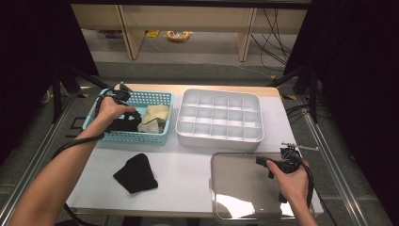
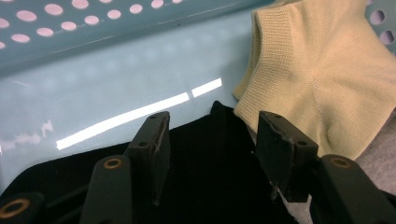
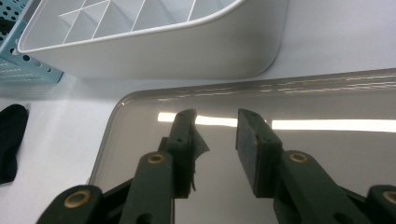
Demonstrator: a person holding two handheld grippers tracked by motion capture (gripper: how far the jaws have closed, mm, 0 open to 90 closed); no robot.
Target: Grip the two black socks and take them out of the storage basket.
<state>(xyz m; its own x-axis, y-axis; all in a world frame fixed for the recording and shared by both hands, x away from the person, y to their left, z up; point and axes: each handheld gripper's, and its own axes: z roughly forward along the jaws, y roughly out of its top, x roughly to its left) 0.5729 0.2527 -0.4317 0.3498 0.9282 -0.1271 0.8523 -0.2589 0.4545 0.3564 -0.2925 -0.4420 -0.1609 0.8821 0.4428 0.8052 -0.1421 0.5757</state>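
My left gripper (image 1: 133,117) reaches into the light blue basket (image 1: 141,137). Its jaws stand open just over a black sock (image 2: 210,177) on the basket floor (image 2: 93,70), and the pads do not press on it. A beige sock (image 2: 317,74) lies right beside the sock and the right jaw; from above the beige sock (image 1: 155,113) fills the basket's right half. My right gripper (image 3: 215,119) is open with nothing between its jaws, low over a clear plastic lid (image 3: 327,154) at the table's front right. From above, that gripper (image 1: 263,162) sits at the lid's (image 1: 235,188) far right part.
A white tray with several compartments (image 1: 221,143) stands behind the lid, its wall (image 3: 177,56) close ahead of the right gripper. Another black sock (image 1: 136,173) lies loose on the white table in front of the basket. Grey fabric (image 2: 378,158) lies under the beige sock.
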